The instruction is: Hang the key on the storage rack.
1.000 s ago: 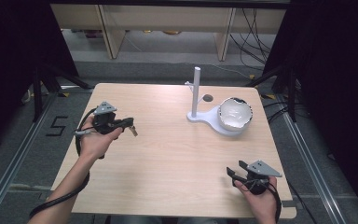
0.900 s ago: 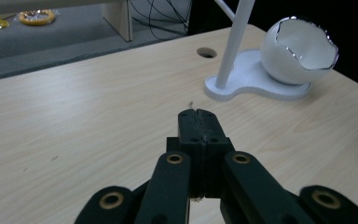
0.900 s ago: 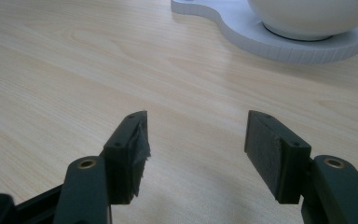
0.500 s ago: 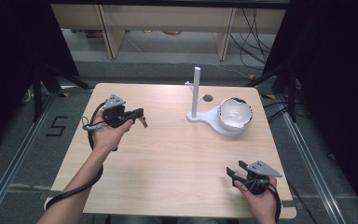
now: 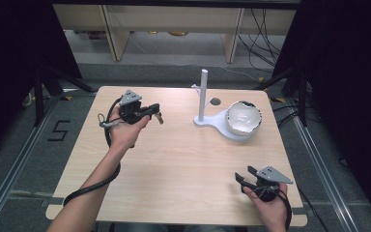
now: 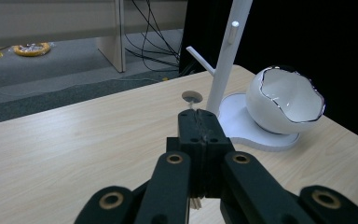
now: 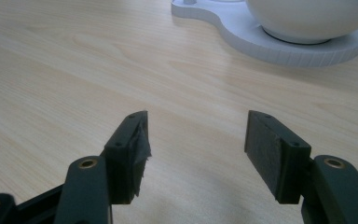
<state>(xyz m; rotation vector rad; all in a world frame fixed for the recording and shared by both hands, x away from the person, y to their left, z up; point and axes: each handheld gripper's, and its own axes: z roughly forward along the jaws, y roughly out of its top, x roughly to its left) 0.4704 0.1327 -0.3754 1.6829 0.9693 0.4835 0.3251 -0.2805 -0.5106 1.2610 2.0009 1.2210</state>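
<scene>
The left gripper (image 5: 155, 110) has its jaws squeezed tight on a small thing (image 5: 160, 117). In the left gripper view the gripper (image 6: 198, 116) shows a thin pale sliver (image 6: 195, 203) poking out under the closed jaws, too small to say what it is. It's held up over the far-left part of the table (image 5: 183, 159), jaws pointing right toward the stand (image 5: 203, 96). The left hand (image 5: 123, 130) is wrapped round the handle, with the cable looping back down along the forearm.

The stand is white, a straight post with a little side peg, on a flat base (image 6: 242, 126) at the far right of the table. A white bowl (image 5: 243, 117) with a jagged, dark-edged rim like a cracked eggshell sits on the wide end of the base, just right of the post (image 6: 223, 70). From the left gripper the bowl (image 6: 284, 100) looks empty. There's a small round dark spot (image 5: 215, 101) on the table just behind the post.

The right gripper (image 5: 239, 178) is down at the near-right corner in the right hand (image 5: 265, 203), well apart from the stand. Its jaws are spread wide with only bare wood between them (image 7: 196, 135), pointing across the table, with the base and bowl up ahead.
</scene>
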